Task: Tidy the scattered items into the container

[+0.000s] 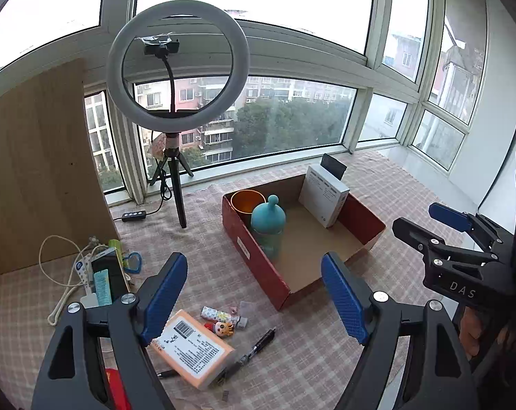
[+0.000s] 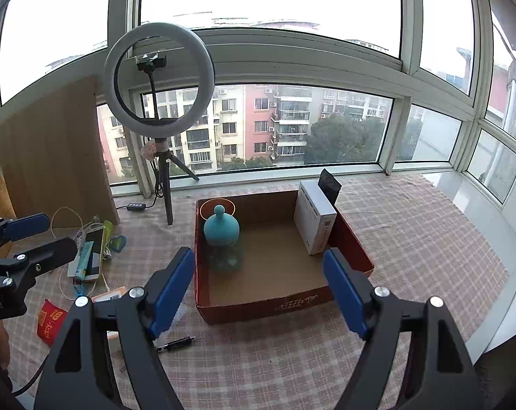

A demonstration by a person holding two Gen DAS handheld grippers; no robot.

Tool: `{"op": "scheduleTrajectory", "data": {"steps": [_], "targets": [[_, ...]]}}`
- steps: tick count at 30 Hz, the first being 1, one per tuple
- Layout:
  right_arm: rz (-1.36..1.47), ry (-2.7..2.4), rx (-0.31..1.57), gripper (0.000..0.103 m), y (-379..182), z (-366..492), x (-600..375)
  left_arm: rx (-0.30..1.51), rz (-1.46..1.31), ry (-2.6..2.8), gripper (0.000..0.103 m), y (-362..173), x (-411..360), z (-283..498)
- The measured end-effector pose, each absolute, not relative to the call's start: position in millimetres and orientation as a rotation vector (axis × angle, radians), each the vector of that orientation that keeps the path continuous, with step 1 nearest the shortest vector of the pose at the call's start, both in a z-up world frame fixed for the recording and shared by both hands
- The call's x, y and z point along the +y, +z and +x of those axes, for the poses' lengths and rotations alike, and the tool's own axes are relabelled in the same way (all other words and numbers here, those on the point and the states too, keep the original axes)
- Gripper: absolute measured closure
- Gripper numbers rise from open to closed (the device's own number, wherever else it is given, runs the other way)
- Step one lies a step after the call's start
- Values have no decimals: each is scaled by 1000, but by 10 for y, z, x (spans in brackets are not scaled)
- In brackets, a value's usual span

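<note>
The red cardboard box (image 1: pixel 258 270) (image 2: pixel 264 307) stands on the checked cloth. It holds an orange cup (image 1: pixel 247 200), a teal bottle (image 1: pixel 268 218) (image 2: pixel 221 227) and a white carton (image 1: pixel 322 198) (image 2: pixel 314 220). Loose on the cloth near me lie a peach box with a barcode label (image 1: pixel 193 348), a black pen (image 1: pixel 258 345) (image 2: pixel 175 343), small toy figures (image 1: pixel 223 328) and a red packet (image 2: pixel 49 321). My left gripper (image 1: pixel 254 297) (image 2: pixel 42 237) hovers open above these items, holding nothing. My right gripper (image 2: pixel 258 292) (image 1: pixel 425 222) is open and bare in front of the box.
A phone (image 1: pixel 109 273), a teal tube (image 1: pixel 102 287), a heart-shaped mirror (image 1: pixel 133 261) and a white cord lie at the left by a wooden board (image 1: pixel 35 171). A ring light on a tripod (image 1: pixel 177 65) stands behind, before the window. The cloth's right edge meets a white sill (image 2: pixel 497 212).
</note>
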State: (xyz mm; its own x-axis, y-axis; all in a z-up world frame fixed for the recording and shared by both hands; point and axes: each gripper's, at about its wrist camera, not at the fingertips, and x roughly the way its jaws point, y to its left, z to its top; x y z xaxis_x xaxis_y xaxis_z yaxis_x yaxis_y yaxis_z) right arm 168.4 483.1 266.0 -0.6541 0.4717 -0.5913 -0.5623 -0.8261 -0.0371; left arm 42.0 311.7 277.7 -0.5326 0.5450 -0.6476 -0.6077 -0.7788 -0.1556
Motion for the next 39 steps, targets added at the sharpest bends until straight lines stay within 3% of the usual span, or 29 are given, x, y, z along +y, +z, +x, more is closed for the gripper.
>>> {"op": "scheduleTrajectory", "data": {"steps": [9, 39], "targets": [[-813, 2414, 227, 26, 2580, 1575, 5029, 103, -1082, 2263, 24, 2622, 3396, 194], [-916, 2306, 328, 26, 2135, 1540, 5589, 200, -1107, 2233, 24, 2512, 3704, 73]]}}
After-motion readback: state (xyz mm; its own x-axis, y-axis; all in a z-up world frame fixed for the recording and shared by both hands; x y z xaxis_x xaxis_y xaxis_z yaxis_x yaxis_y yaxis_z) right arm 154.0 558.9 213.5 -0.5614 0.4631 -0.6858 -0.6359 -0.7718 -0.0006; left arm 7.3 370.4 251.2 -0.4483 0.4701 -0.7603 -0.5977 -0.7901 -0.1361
